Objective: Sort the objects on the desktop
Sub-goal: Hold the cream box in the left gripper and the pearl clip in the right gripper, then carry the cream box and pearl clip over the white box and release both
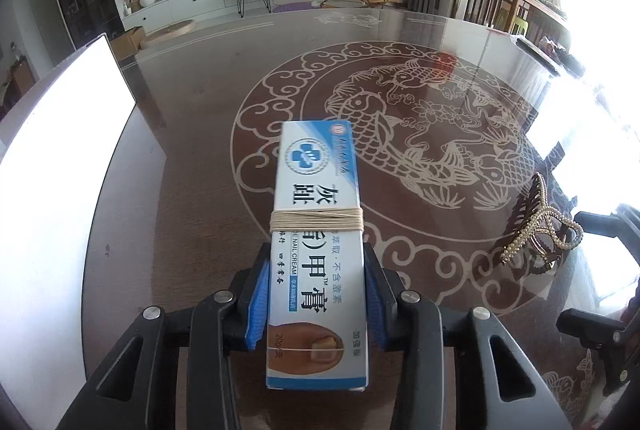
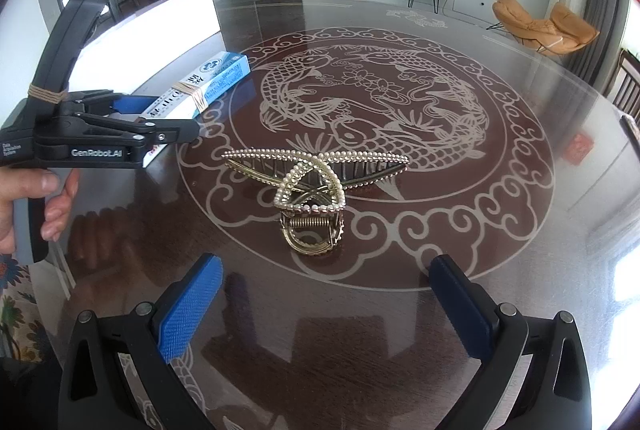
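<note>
Box of nail cream sits clamped in my left tool, both blue pads pressing its long sides near the rear half. Its long axis runs straight out along the fingers, away from me, a string band round its middle. From the right view it looks just clear of the bench, though I cannot be sure. My right tool stands wide apart and holds nothing. Straight ahead of it, near, lies the pearl hair clip, its toothed length lying crosswise to the fingers, spring end towards me. The clip is nearer my right hand. A bright white panel lies left of the box.
</note>
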A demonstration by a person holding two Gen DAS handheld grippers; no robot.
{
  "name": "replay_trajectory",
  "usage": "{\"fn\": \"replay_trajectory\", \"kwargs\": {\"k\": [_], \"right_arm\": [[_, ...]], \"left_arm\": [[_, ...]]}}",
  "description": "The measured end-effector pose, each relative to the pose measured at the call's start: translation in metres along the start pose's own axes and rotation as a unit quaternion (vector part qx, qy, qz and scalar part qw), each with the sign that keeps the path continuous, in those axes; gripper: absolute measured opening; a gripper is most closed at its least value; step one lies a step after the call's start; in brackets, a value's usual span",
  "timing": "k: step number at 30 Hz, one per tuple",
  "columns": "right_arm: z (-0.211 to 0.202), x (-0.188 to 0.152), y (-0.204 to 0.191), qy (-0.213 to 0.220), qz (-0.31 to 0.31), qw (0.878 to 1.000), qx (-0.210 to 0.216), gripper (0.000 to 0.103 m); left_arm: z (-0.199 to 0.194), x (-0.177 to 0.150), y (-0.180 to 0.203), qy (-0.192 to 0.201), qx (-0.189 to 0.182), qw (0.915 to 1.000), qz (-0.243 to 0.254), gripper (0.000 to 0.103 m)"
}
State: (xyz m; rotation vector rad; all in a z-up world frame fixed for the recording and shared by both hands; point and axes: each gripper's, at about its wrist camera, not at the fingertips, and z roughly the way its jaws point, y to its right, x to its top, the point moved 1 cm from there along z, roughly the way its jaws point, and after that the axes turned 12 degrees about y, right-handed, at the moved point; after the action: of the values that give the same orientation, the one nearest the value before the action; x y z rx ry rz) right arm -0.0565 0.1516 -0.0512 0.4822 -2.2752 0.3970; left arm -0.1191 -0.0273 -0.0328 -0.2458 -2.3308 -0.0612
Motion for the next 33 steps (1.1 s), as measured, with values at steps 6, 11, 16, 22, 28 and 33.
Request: {"fn": "replay_trajectory", "kwargs": {"k": [6, 11, 16, 22, 28, 33], "right_arm": [[0.015, 0.017, -0.003, -0.007, 0.016, 1.0, 0.016, 0.065], [0.023, 0.027, -0.011, 0.006, 0.0, 1.0, 0.004, 0.032], [0.003, 0.039, -0.026, 0.026, -0.001, 1.0, 0.0, 0.032], [-0.032, 0.087, -0.066, 0.075, -0.027, 0.996, 0.03, 0.032], [-0.035, 0.152, -0.164, 0.123, -0.06, 0.983, 0.122, 0.032], [-0.011, 0.175, -0.273, 0.128, -0.094, 0.965, 0.207, 0.032]], "left_arm": [[-0.019, -0.019, 0.0, 0.01, -0.009, 0.9999, -0.005, 0.04], [-0.04, -0.028, -0.011, 0.026, -0.018, 0.9989, -0.034, 0.04], [-0.077, -0.019, -0.022, 0.061, -0.041, 0.9948, -0.071, 0.04], [-0.146, 0.001, -0.059, 0.115, -0.063, 0.983, -0.128, 0.04], [-0.212, 0.001, -0.152, 0.146, -0.009, 0.9753, -0.165, 0.04], [-0.217, -0.036, -0.254, 0.1, 0.096, 0.9678, -0.21, 0.04]]}}
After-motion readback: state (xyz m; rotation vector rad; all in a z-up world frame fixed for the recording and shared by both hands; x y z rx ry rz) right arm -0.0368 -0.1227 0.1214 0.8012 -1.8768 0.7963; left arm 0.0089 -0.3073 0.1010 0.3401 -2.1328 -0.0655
